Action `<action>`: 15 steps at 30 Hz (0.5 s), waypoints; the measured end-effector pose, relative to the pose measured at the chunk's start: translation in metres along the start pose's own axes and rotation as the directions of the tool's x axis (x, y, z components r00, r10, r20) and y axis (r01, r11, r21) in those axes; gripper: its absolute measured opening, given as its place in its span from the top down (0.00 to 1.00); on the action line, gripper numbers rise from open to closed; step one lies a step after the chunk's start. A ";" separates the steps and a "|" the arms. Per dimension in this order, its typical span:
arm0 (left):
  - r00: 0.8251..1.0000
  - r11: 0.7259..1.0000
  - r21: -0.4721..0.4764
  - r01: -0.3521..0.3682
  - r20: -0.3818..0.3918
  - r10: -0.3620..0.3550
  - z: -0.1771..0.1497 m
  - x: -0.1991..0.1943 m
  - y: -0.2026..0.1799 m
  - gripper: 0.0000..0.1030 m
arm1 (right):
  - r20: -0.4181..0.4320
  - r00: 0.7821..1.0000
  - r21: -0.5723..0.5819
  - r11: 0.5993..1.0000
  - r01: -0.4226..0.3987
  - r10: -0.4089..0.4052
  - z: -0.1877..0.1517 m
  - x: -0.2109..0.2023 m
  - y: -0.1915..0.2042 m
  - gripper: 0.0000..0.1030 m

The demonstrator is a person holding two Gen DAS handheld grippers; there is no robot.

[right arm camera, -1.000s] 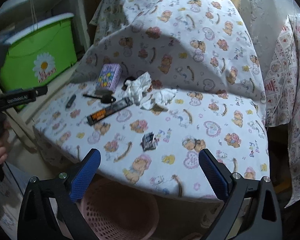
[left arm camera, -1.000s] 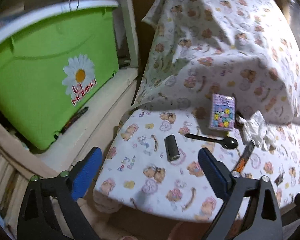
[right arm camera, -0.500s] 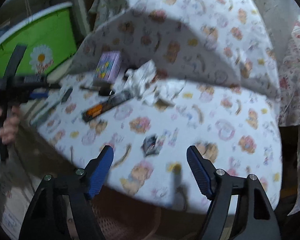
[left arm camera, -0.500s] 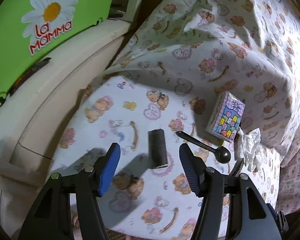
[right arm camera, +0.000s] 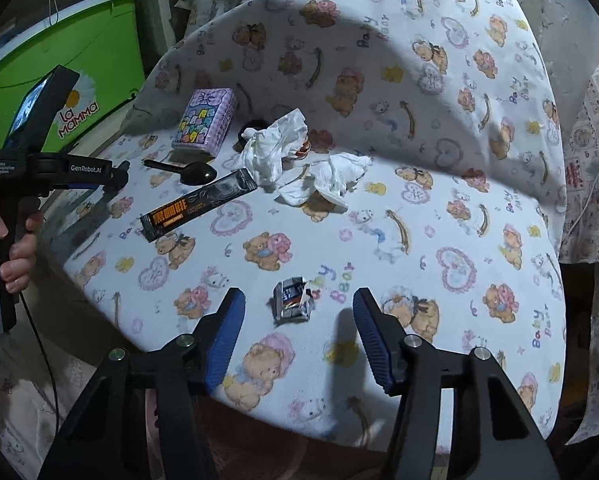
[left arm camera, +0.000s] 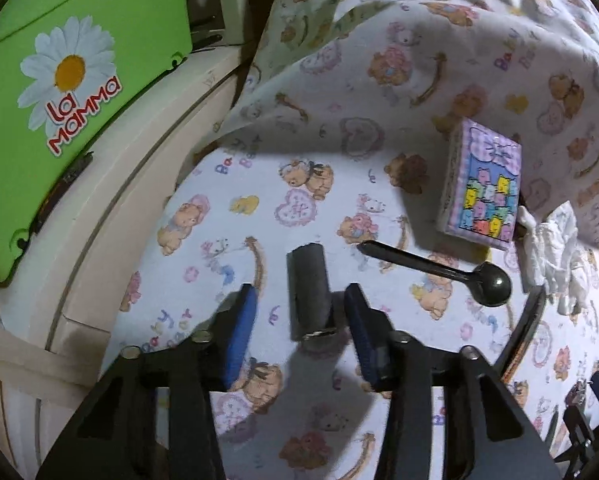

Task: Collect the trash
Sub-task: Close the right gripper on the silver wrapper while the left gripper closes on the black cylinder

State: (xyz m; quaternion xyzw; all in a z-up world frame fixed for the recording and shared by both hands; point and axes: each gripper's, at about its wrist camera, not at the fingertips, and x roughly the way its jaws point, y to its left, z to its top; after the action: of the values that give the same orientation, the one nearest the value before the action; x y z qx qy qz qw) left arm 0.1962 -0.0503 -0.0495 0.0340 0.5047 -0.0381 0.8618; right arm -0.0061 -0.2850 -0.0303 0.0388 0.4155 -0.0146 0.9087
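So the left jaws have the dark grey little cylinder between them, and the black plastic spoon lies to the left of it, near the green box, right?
Not quite. The left wrist view shows the dark grey little cylinder between the open jaws of the left gripper, but the black plastic spoon lies to its right, toward the purple patterned box, away from the green box.

Dark cylinder [left arm camera: 309, 292] flat; crumpled silver wrapper [right arm camera: 293, 301] flat.

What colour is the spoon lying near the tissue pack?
The spoon is black, clearest in the left wrist view.
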 end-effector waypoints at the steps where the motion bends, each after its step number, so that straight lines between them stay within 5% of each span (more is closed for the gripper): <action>1: 1.000 1.000 -0.003 0.004 0.002 -0.004 -0.001 -0.003 0.000 0.78 | -0.003 1.000 0.000 1.000 0.002 -0.002 0.000 0.001 0.000 0.47; 2: 1.000 1.000 -0.005 0.011 0.002 -0.011 -0.003 -0.005 -0.001 0.87 | -0.007 1.000 0.003 1.000 -0.002 0.002 0.001 0.002 0.000 0.48; 7: 0.998 0.998 -0.025 0.054 0.019 -0.054 -0.011 -0.017 0.002 0.88 | -0.006 1.000 -0.003 1.000 0.006 -0.006 0.002 0.003 0.003 0.51; 15: 0.990 0.999 0.033 0.008 0.141 -0.013 -0.038 -0.060 0.000 0.88 | -0.010 1.000 -0.005 1.000 0.027 -0.027 0.001 0.007 0.007 0.59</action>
State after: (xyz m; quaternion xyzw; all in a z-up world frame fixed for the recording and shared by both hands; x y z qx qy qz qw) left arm 0.1344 -0.0445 -0.0159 0.0424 0.4419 -0.0529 0.8945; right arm -0.0003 -0.2783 -0.0343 0.0310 0.4207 -0.0258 0.9063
